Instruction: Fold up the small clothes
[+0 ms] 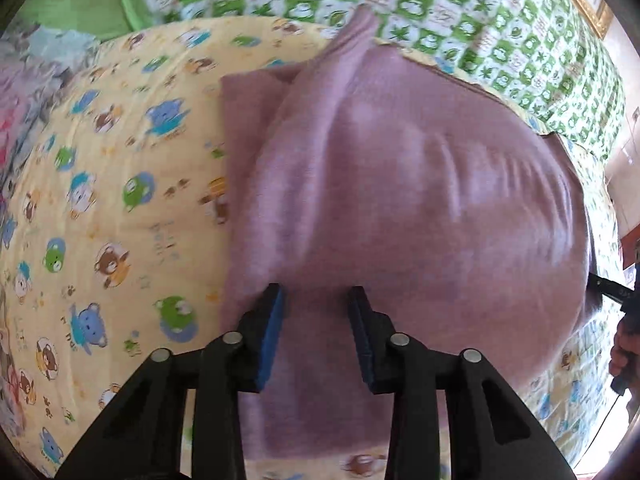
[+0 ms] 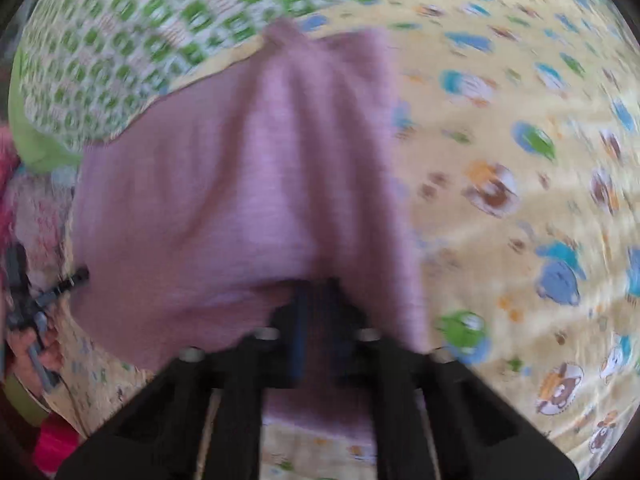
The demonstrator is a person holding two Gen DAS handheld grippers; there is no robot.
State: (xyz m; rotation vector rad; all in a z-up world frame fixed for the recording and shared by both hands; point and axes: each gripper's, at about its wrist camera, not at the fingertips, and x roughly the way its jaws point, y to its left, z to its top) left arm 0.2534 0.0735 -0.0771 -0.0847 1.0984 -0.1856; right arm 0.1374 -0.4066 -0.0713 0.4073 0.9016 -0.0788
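Your left tongs (image 1: pixel 316 300) stand spread apart over the mauve garment (image 1: pixel 400 200), gripping nothing. Your right tongs (image 2: pixel 320 300) are pinched together on a lifted edge of that garment (image 2: pixel 248 184), which lies partly raised over the yellow animal-print sheet (image 1: pixel 120 200) on the bed

Yellow cartoon-animal bedsheet (image 1: pixel 100 208), green frog-print quilt (image 1: pixel 460 12) behind, gilt frame (image 1: pixel 588 4), daylight
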